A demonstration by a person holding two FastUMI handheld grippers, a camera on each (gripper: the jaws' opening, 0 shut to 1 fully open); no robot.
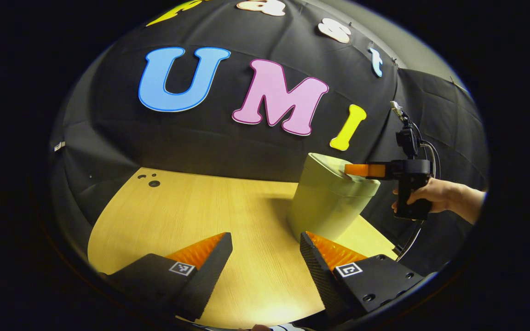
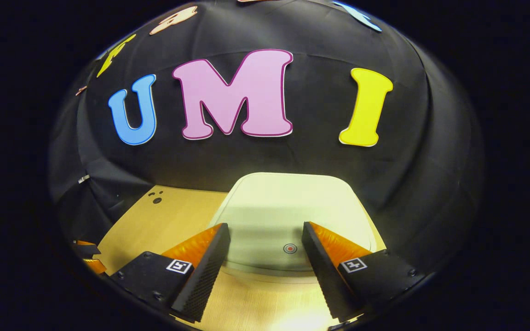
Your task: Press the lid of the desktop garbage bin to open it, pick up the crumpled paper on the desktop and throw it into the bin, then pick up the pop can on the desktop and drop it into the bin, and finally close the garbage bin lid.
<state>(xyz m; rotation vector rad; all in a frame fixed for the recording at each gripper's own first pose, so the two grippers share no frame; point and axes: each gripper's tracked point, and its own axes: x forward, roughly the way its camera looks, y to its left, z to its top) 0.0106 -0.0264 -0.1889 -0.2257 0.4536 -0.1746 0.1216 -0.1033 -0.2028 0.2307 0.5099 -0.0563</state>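
A pale green desktop bin stands on the wooden table near its far right part. Its lid lies flat and shut, with a small round red mark near the front edge. My right gripper is open and hovers just over the lid's front, the red mark between its fingers. From the left gripper view, the right gripper reaches in from the right over the bin's top, held by a hand. My left gripper is open above bare table, short of the bin.
Small dark holes mark the table's far left corner. Black cloth walls close in right behind the bin and along the sides. The left gripper's tips peek in at the lower left of the right gripper view.
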